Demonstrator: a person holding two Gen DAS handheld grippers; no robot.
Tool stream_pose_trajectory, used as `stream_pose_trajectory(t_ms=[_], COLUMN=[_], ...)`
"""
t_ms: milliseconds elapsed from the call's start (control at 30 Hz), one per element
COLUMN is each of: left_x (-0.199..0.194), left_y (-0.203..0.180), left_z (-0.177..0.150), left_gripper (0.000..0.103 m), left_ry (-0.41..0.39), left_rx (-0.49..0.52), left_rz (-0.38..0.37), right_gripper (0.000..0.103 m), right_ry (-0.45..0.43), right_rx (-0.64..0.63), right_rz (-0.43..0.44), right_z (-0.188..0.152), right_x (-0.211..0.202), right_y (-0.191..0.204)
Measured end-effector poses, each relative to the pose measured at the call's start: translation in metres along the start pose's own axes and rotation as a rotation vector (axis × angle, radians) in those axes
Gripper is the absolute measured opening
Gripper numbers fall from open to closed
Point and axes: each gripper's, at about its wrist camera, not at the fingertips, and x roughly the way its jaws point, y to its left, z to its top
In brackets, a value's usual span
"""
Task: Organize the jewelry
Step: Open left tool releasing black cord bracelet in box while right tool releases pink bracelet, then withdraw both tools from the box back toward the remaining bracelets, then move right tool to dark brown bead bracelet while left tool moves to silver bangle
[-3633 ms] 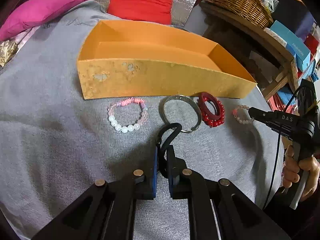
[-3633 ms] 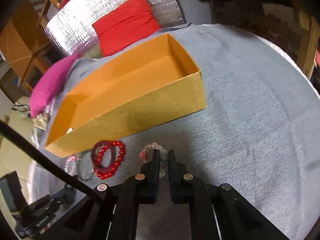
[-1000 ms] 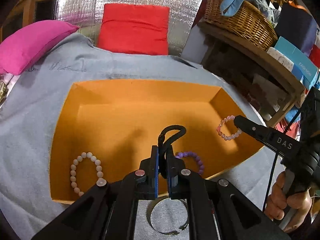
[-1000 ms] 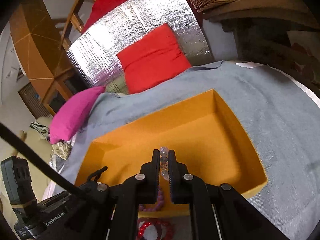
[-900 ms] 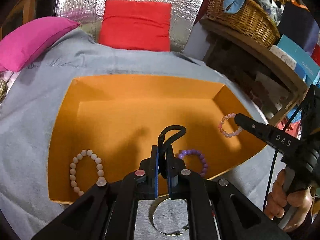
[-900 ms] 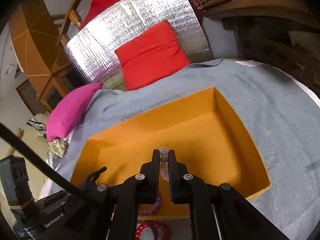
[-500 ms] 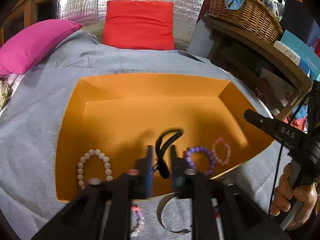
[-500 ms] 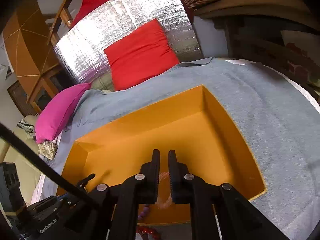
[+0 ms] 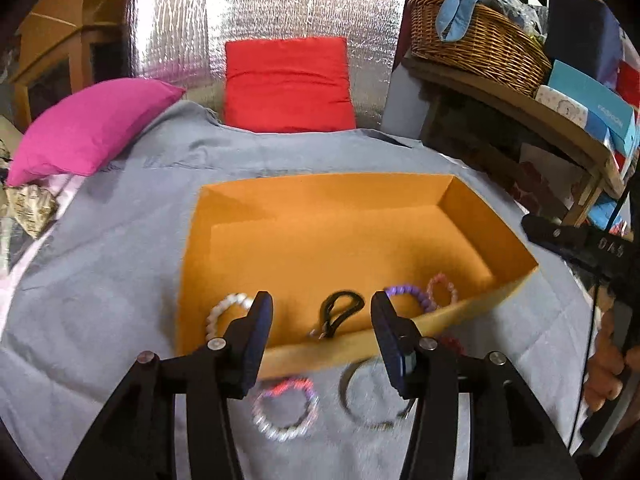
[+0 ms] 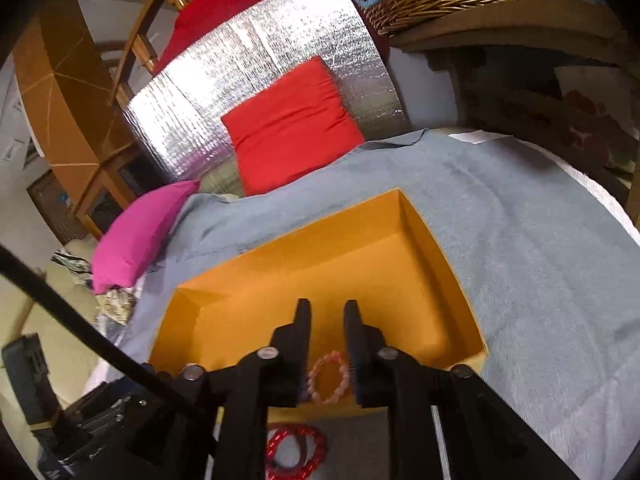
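The orange box [image 9: 328,196] sits on a grey cloth. On its floor lie a white bead bracelet [image 9: 226,312], a black loop band [image 9: 338,312], a purple bead bracelet [image 9: 406,293] and a pink bead bracelet [image 9: 442,290]. My left gripper [image 9: 320,304] hovers over the near wall, jaws opening, nothing between them. My right gripper [image 10: 327,306] hangs over the box [image 10: 432,256], jaws opening and bare, with the pink bracelet [image 10: 328,378] lying below. On the cloth before the box lie a pink-and-white bracelet [image 9: 286,408], a silver bangle [image 9: 370,396] and a red bead bracelet [image 10: 294,452].
A pink cushion [image 9: 92,136] and a red cushion [image 9: 288,84] lie behind the box against a foil panel. At the right, a wooden shelf holds a wicker basket [image 9: 476,48] and boxes. A hand [image 9: 604,376] holds the right gripper [image 9: 568,240] at the right edge.
The left gripper let go of the black band and the right let go of the pink bracelet; both now lie in the box. Both jaws spread and the grippers drew back.
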Motion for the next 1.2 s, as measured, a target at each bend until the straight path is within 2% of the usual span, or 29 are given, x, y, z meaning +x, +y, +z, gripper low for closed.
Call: stream_pose_trajectory(t_ms=[167,333,467,600,700,933,967,1000,1067,1167,1200], left_x=[-0.028,-0.028,-0.017,-0.013,-0.011,-0.011,-0.011,-0.011,-0.010,-0.009,-0.008], left_y=[0.008,0.007,0.016,0.036,0.043,0.056,0.058,0.059,0.058,0.053,0.051], left_z=[-0.034,-0.064,-0.069,-0.068,-0.069,-0.072,-0.072,-0.073,-0.075,-0.075,-0.075], left_gripper=[0.057,0.058,0.058,0.058,0.058,0.058,0.058,0.058,0.058,0.058,0.058], left_ry=[0.000,0.077,0.133,0.152,0.168,0.181,0.182,0.184,0.189,0.192,0.193], left_rx=[0.008,0.018,0.023,-0.050,-0.051,-0.078,-0.084,-0.087,-0.085,-0.067,-0.061], left_rz=[0.030,0.029,0.124,0.140,0.167,0.173,0.176,0.177,0.174,0.166,0.164], right_gripper=[0.021,0.023,0.023,0.023,0.023,0.025,0.031,0.043,0.054,0.051,0.038], right_ry=[0.021,0.113,0.222,0.299,0.354,0.385,0.382,0.378,0.354,0.342,0.348], right_rx=[0.005,0.031,0.026,-0.011,-0.015,-0.030,-0.031,-0.033,-0.039,-0.064,-0.071], right_rz=[0.056,0.116,0.151,0.174,0.192,0.157,0.148,0.141,0.126,0.109,0.104], right_z=[-0.013,-0.044,-0.067,-0.081,-0.089,-0.095,-0.095,-0.095,-0.095,-0.095,-0.096], right_x=[-0.027,-0.038,-0.023,0.003,0.025,0.054,0.056,0.057,0.058,0.062,0.064], right_y=[-0.002,-0.007,0.001,0.021,0.034,0.051,0.053,0.053,0.054,0.056,0.057])
